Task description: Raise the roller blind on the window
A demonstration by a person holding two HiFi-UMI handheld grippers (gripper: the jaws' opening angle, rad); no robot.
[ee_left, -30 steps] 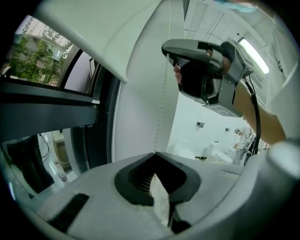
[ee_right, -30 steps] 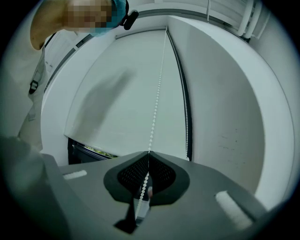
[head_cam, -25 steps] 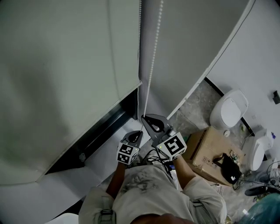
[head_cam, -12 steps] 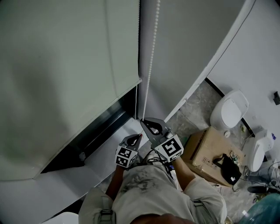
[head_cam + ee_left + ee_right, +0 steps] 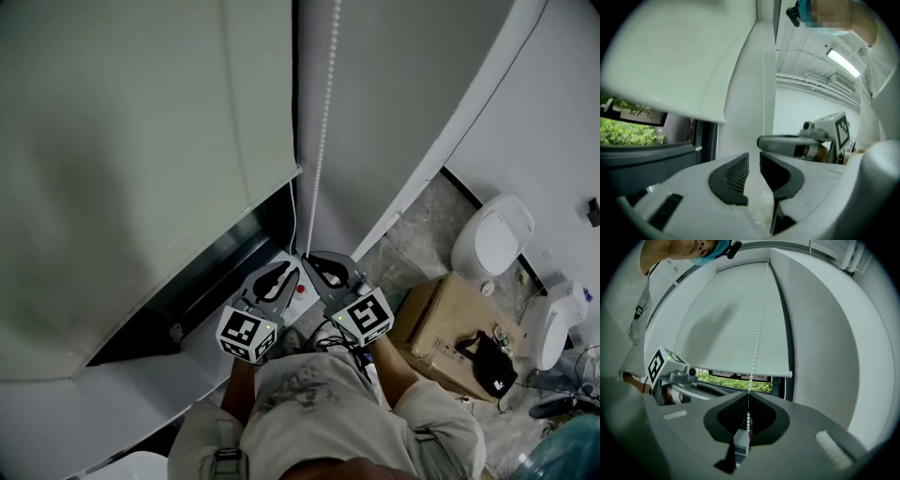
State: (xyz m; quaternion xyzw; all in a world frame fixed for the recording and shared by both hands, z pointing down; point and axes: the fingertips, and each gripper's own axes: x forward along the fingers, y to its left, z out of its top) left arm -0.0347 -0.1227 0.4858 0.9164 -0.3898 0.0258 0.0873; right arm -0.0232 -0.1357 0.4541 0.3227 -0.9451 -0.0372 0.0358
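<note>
Though perhaps hidden overhead, right claw [image 5: 748, 397] pinches chain [image 5: 758, 333].

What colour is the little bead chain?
White. The bead chain shows best in the right gripper view.

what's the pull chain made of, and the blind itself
The bead chain is a string of small round white beads with a slight sheen, likely plastic. The roller blind is a flat, matte, pale sheet with no visible weave, probably coated fabric or vinyl.
</note>
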